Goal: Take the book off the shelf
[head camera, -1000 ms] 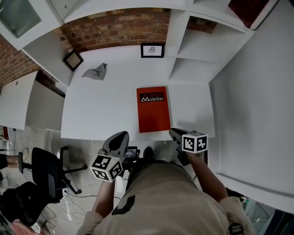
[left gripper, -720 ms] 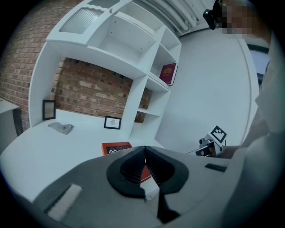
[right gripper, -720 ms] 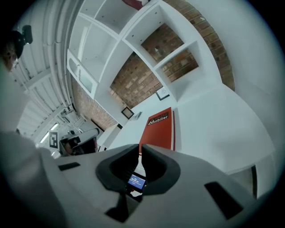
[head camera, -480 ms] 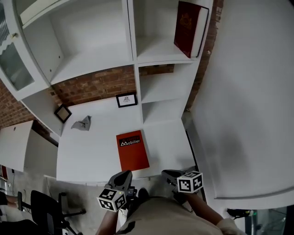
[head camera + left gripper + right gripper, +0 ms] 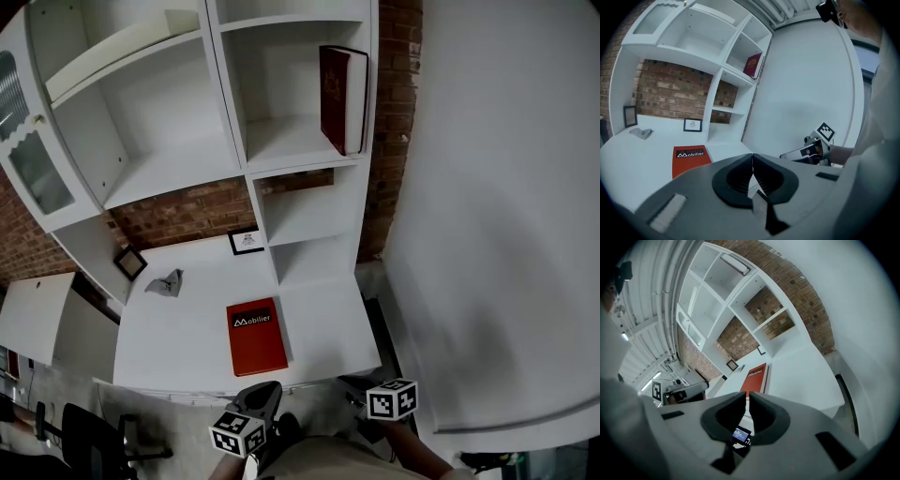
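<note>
A dark red book (image 5: 339, 98) stands upright in an upper right cubby of the white shelf unit (image 5: 234, 141); the left gripper view shows it far off as the dark red book (image 5: 753, 65). A second red book (image 5: 255, 336) lies flat on the white desk (image 5: 178, 337). Both grippers hang below the desk's front edge, far under the shelf. My left gripper (image 5: 267, 392) is shut and empty, jaws together (image 5: 752, 159). Shut with nothing held, my right gripper (image 5: 351, 382) has its jaws almost touching (image 5: 747, 397).
Two small picture frames (image 5: 246, 242) (image 5: 129, 263) and a crumpled grey cloth (image 5: 166, 282) sit at the back of the desk. A plain white wall (image 5: 487, 234) runs along the right. A glass cabinet door (image 5: 33, 164) is at left, an office chair (image 5: 89, 441) below.
The head view has tilted upward: the shelf cubbies and the standing book have come into sight, and the desk and both grippers now sit lower in the picture. Both grippers stay shut.
</note>
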A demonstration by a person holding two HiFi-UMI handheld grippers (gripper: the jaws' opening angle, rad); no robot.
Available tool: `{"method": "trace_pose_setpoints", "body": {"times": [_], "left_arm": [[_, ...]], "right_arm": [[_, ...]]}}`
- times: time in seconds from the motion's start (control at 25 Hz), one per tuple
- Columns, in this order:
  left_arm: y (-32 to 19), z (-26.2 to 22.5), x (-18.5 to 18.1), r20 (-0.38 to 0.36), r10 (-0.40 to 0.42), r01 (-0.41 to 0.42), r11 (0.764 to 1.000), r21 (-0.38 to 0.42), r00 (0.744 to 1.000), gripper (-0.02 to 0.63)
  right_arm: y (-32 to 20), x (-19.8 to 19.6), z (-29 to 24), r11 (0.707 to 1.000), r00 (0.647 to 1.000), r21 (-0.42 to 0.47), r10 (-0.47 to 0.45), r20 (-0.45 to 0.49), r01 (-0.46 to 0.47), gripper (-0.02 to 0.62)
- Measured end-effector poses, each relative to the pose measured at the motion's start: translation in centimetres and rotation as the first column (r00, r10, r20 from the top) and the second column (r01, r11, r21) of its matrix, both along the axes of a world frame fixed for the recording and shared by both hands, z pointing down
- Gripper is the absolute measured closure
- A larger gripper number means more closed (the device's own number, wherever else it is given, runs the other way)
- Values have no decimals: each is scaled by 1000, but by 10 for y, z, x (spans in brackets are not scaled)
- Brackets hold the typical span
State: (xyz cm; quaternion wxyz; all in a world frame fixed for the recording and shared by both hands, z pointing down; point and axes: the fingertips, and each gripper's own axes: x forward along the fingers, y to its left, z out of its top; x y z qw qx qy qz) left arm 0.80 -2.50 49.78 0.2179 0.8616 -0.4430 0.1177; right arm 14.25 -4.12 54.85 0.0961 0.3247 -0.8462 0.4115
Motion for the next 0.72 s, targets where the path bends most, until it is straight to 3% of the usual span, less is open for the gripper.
{"method": "trace_pose_setpoints", "body": {"times": [0.2,0.36,0.56,0.72], "left_arm": [[14,2,18,13,-14,14,1000,-20,1000,601],[17,4,10,17,-40,41,999,-23,999,601],[2,0,-21,-19,-65,65,998,2,998,601],[-15,-8,-53,-54,-67,69,997,43,996,601]], "right_arm": [[-8,20,-8,1000,999,9,10,36,-10,577],[-31,23,-24,998,998,55,31,51,-33,577],[-76,12,-69,981,997,181,71,41,-77,577],[-116,4,-123,939,993,322,119,13,-117,577]]}}
